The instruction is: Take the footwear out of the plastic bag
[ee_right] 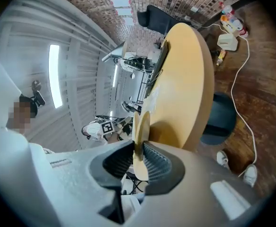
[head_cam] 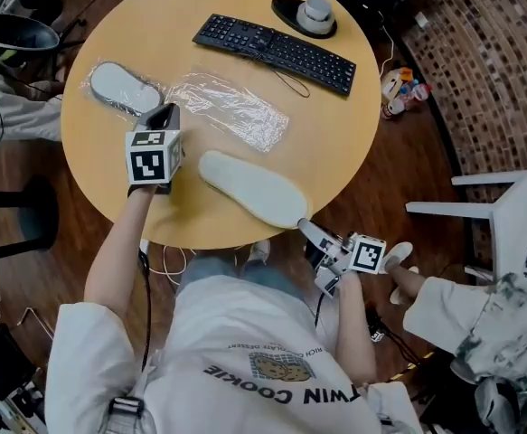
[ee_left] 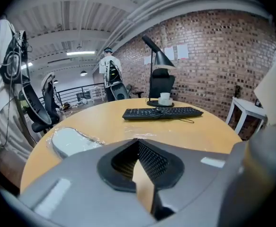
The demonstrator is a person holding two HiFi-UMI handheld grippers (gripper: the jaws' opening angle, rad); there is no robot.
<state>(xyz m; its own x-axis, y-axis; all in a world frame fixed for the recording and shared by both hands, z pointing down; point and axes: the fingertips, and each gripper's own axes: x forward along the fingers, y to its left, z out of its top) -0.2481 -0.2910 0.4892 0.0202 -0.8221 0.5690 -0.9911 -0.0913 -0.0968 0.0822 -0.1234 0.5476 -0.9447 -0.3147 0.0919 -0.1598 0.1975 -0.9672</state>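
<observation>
Wood-coloured and round, the tabletop [head_cam: 335, 134] carries two pieces of pale footwear and a crumpled clear bag. The loose slipper [head_cam: 249, 186] lies flat and out of any wrapping along the near edge, with one end pointing toward the middle of the tabletop and the other reaching the rim on the near right. There the right hand-held gripper [head_cam: 306, 229] is clenched on it. In the right gripper view the ribbed pads [ee_right: 153, 161] press on both faces of the slipper's thin cream edge [ee_right: 141, 126]. This gripper hangs just off the tabletop, beyond the rim, with its marker cube [head_cam: 367, 254] below it toward the person.

The empty plastic bag [head_cam: 231, 108] lies flattened near the middle of the tabletop, between the loose slipper and the black keyboard [head_cam: 275, 52] at the far side. A second slipper, the bagged slipper [head_cam: 120, 87], sits inside its own clear wrapping near the left edge.

The left hand-held gripper [head_cam: 166, 114] rests over the tabletop just beside the bagged slipper, toward the near side, with its own marker cube [head_cam: 153, 159] behind it. In the left gripper view its jaws meet at the tips with nothing gripped between them [ee_left: 138, 145]. The bagged slipper [ee_left: 69, 141] lies ahead to its left and the keyboard [ee_left: 162, 113] further off.

A black lamp base [head_cam: 290, 18] with a pale cup [head_cam: 316, 12] on it stands at the far edge.
</observation>
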